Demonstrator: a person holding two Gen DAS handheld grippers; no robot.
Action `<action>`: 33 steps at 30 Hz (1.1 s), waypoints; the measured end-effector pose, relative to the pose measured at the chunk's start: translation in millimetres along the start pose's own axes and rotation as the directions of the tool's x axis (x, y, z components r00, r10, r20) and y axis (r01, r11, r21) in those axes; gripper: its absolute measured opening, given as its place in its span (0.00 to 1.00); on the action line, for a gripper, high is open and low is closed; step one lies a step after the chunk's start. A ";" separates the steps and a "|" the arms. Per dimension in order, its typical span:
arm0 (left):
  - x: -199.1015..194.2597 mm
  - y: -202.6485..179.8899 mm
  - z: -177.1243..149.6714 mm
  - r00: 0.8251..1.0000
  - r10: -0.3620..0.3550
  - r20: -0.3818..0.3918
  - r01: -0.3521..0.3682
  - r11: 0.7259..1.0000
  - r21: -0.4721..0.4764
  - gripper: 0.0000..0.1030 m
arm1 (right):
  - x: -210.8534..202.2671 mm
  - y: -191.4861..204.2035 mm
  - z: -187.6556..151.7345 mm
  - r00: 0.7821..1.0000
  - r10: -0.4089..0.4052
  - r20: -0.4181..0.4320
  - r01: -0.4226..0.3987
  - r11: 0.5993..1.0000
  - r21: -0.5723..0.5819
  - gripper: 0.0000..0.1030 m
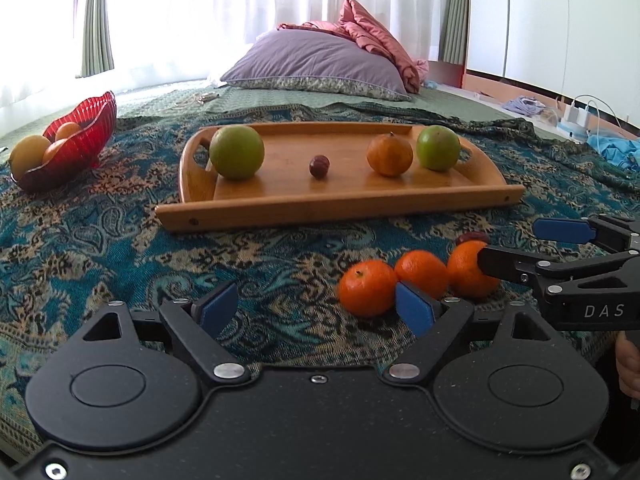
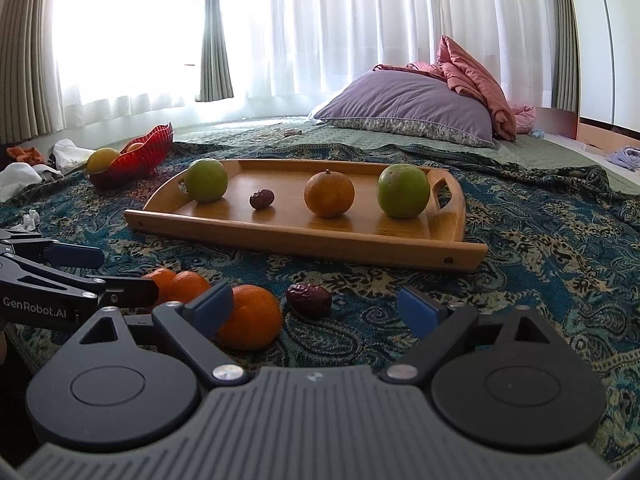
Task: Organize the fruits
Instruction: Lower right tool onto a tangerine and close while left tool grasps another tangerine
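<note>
A wooden tray on the patterned bedspread holds two green apples, an orange and a dark date. Three mandarins lie on the cloth in front of the tray, with another date beside them. My left gripper is open and empty, just left of the nearest mandarin. My right gripper is open, low over the cloth, with one mandarin by its left finger and the date ahead between the fingers.
A red glass bowl with yellow and orange fruit stands at the far left. A purple pillow and pink quilt lie behind the tray. Chargers and blue cloth lie at the right edge.
</note>
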State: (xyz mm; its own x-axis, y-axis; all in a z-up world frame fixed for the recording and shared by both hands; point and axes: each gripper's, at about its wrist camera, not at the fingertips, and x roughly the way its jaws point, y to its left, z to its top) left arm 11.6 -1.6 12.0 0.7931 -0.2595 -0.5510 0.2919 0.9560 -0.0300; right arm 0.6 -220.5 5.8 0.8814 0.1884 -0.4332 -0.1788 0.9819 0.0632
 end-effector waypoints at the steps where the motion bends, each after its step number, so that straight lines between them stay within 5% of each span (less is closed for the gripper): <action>1: 0.1 -0.1 -0.8 1.000 -0.008 -0.004 0.008 1.000 -0.004 0.78 | -0.3 1.4 -0.2 1.000 0.005 -0.004 -0.005 1.000 0.000 0.92; 10: 1.7 -9.7 -0.3 0.997 -0.080 -0.025 0.080 0.997 0.016 0.44 | 4.1 22.1 -9.9 0.998 0.042 -0.050 -0.046 0.996 -0.070 0.68; 15: 2.7 -12.9 0.5 0.996 -0.087 -0.023 0.087 0.996 0.027 0.42 | 4.0 26.6 -11.7 0.997 0.059 -0.055 -0.063 0.995 -0.071 0.49; 33: 12.4 -12.3 1.3 0.997 -0.073 -0.017 0.073 0.997 -0.017 0.39 | 13.9 27.9 -11.8 0.998 0.059 -0.038 -0.061 0.996 -0.059 0.47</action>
State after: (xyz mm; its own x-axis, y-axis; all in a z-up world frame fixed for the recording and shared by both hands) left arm 18.5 -16.8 6.6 0.7605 -0.3267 -0.5612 0.3398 0.9367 -0.0848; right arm 2.7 -190.8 -9.1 0.8524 0.2446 -0.4623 -0.2573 0.9656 0.0364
